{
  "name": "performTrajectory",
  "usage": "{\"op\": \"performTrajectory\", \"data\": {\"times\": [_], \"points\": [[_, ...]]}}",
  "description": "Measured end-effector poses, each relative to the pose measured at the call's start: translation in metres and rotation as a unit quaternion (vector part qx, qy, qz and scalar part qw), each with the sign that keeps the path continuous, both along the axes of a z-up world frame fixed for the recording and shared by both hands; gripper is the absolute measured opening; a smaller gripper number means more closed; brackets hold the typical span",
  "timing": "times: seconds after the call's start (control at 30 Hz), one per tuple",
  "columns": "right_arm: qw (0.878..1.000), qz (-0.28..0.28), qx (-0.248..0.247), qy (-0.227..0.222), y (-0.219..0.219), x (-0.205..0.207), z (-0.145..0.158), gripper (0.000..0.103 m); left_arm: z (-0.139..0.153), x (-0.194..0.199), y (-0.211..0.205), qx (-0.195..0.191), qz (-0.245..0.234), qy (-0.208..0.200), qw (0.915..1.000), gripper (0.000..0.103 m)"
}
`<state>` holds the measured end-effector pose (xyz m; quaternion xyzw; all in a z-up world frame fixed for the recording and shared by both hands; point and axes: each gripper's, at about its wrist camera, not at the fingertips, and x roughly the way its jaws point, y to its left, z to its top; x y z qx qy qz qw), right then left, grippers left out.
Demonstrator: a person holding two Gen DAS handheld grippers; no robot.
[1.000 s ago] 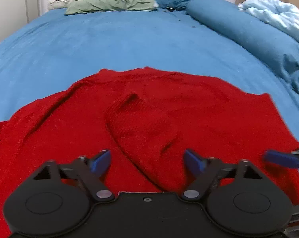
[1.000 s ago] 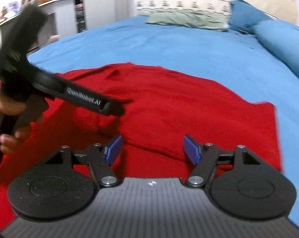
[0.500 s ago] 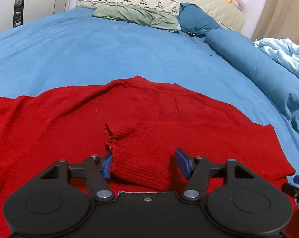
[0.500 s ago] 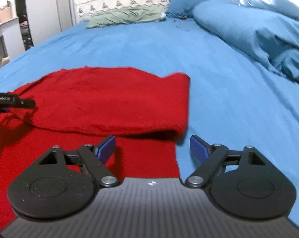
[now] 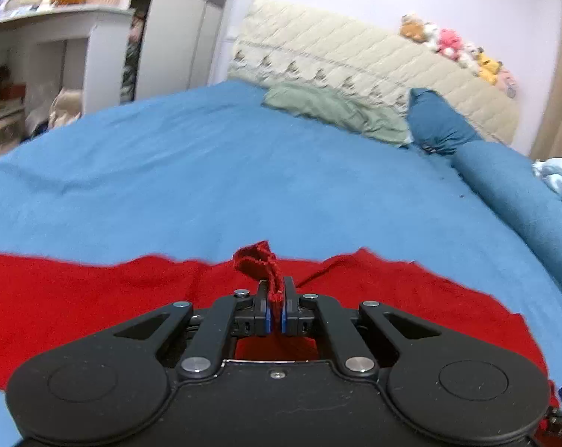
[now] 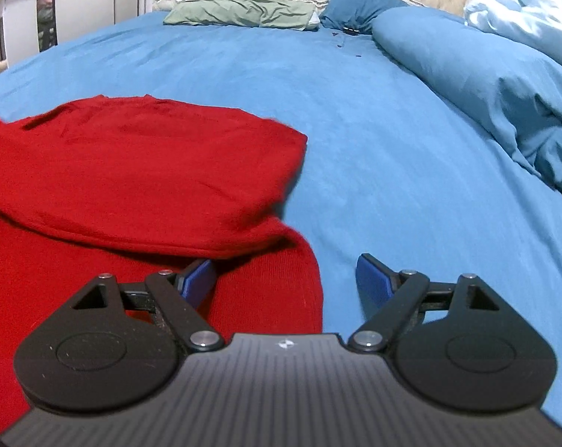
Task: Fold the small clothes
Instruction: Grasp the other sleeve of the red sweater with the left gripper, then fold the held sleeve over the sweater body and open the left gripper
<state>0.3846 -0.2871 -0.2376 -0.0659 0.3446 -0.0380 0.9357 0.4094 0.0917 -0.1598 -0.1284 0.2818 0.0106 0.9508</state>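
My left gripper (image 5: 275,311) pinches a bunched fold of the red knit sweater (image 6: 139,171). My right gripper (image 6: 286,279) gapes wide over the sweater's rounded edge on the blue sheet (image 6: 392,156).

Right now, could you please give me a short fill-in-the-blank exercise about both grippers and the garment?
1. The left gripper is shut on a bunch of the ____ sweater.
2. The right gripper is ____, gripping nothing.
3. The sweater lies on a ____ bedsheet.
4. Near the headboard lies a ____ pillow.

Missing words: red; open; blue; green
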Motion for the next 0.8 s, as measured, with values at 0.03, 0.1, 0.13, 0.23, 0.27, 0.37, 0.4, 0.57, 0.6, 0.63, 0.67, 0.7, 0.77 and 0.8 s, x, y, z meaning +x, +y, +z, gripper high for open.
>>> {"op": "performTrajectory", "data": {"times": [0.03,0.1,0.13,0.23,0.27,0.37,0.4,0.57,0.6,0.63,0.67,0.7,0.77,0.8], "points": [[1.0,0.0,-0.003,0.0,0.0,0.004,0.0,0.098,-0.005,0.001,0.003,-0.007,0.002,0.008,0.9999,0.005],[1.0,-0.003,-0.003,-0.001,-0.002,0.009,0.001,0.098,-0.013,-0.001,0.006,-0.016,0.001,0.016,0.9998,0.005],[1.0,-0.01,-0.004,-0.001,-0.004,0.01,0.001,0.098,-0.015,-0.004,0.005,-0.012,0.001,0.017,0.9998,0.005],[0.999,-0.05,-0.019,-0.005,-0.018,0.011,0.003,0.097,-0.02,-0.01,0.003,-0.008,-0.001,0.017,0.9998,0.005],[0.998,-0.063,-0.017,-0.005,-0.026,0.01,0.002,0.097,-0.022,-0.012,0.005,-0.009,-0.001,0.019,0.9998,0.005],[0.995,-0.097,0.012,-0.002,-0.053,0.005,0.002,0.097,-0.026,-0.014,0.009,-0.014,-0.003,0.024,0.9996,0.005],[0.994,-0.104,0.022,0.0,-0.058,0.003,0.002,0.096,-0.027,-0.014,0.009,-0.01,-0.003,0.027,0.9996,0.005],[0.989,-0.142,0.032,0.006,-0.089,-0.015,0.0,0.096,-0.03,-0.023,0.013,0.005,0.004,0.043,0.9991,0.011],[0.99,-0.123,0.07,-0.005,-0.093,-0.021,0.005,0.096,-0.029,-0.029,0.013,0.018,0.009,0.041,0.999,0.011],[0.991,-0.099,0.092,-0.016,-0.092,-0.024,0.011,0.096,-0.026,-0.035,0.013,0.031,0.016,0.038,0.9987,0.017],[0.992,-0.069,0.102,-0.026,-0.086,-0.024,0.018,0.096,-0.022,-0.042,0.014,0.043,0.023,0.032,0.9983,0.025],[0.994,-0.036,0.1,-0.035,-0.076,-0.023,0.023,0.096,-0.019,-0.047,0.016,0.047,0.028,0.026,0.9982,0.028],[0.993,0.028,0.1,-0.054,-0.054,-0.015,0.031,0.096,-0.011,-0.055,0.018,0.044,0.029,0.017,0.9985,0.032],[0.991,0.059,0.108,-0.058,-0.042,-0.009,0.032,0.096,-0.008,-0.056,0.016,0.044,0.023,0.015,0.9987,0.032]]}}
